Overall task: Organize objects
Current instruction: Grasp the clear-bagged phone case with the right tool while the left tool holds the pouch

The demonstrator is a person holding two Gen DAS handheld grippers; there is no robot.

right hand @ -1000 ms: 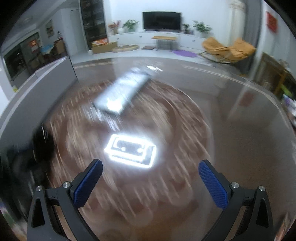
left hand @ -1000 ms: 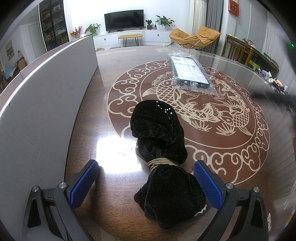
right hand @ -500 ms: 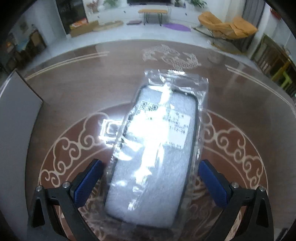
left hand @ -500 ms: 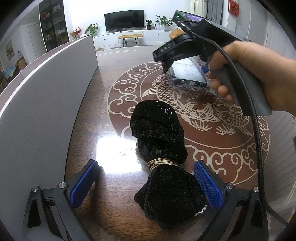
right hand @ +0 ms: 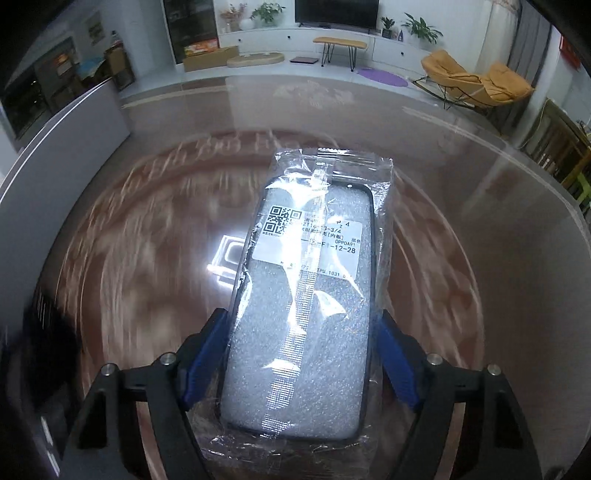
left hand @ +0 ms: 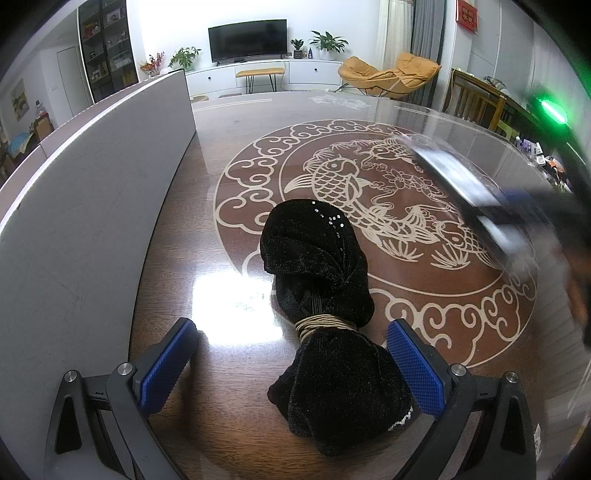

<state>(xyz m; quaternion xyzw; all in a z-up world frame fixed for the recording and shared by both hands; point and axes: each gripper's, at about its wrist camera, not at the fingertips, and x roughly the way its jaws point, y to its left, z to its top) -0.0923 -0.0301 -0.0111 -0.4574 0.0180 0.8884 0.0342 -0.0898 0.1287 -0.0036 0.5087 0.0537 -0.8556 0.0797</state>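
Lifted off the table (left hand: 229, 369), packaged phone case (right hand: 306, 302); black pouch (left hand: 321, 295) stays.

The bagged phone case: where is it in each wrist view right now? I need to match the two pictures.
Left wrist: bagged phone case at right, blurred, off the table, carried by the right gripper.
Right wrist: bagged phone case at centre, clamped between the right gripper pads.
Shared landmark: the TV on the far wall.
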